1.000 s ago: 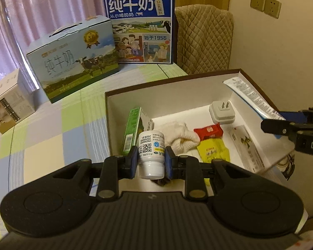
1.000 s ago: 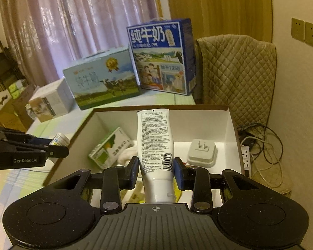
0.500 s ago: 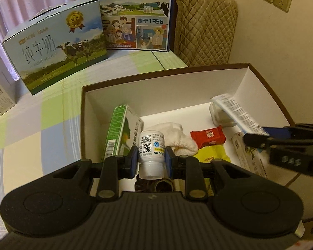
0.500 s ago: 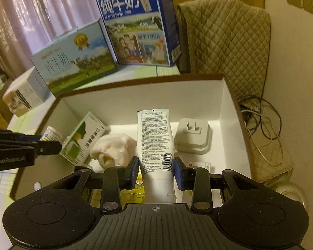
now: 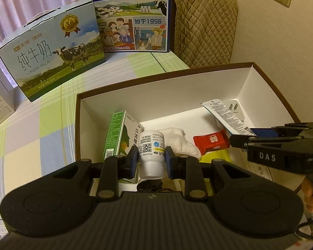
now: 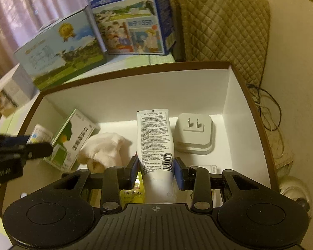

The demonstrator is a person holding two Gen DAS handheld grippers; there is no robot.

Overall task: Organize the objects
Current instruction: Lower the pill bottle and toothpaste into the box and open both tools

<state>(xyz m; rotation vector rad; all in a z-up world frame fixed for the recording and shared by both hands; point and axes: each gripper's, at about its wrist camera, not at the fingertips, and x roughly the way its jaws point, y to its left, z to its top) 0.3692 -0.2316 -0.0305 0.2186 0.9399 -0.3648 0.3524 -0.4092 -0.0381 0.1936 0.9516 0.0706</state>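
My left gripper is shut on a small white pill bottle, held over the near left part of the brown-rimmed white box. My right gripper is shut on a white tube with printed text, held low inside the box, beside the white plug adapter. In the box lie a green-and-white carton, a cream cloth, a red packet and a yellow packet. The right gripper also appears at the right of the left wrist view.
Two milk cartons stand behind the box on the checked tablecloth. A smaller box sits at the far left. A quilted chair back and floor cables lie to the right.
Both grippers have moved forward and down toward the box. The tube now sits lower inside it, next to the plug adapter. The bottle hangs closer over the green carton.
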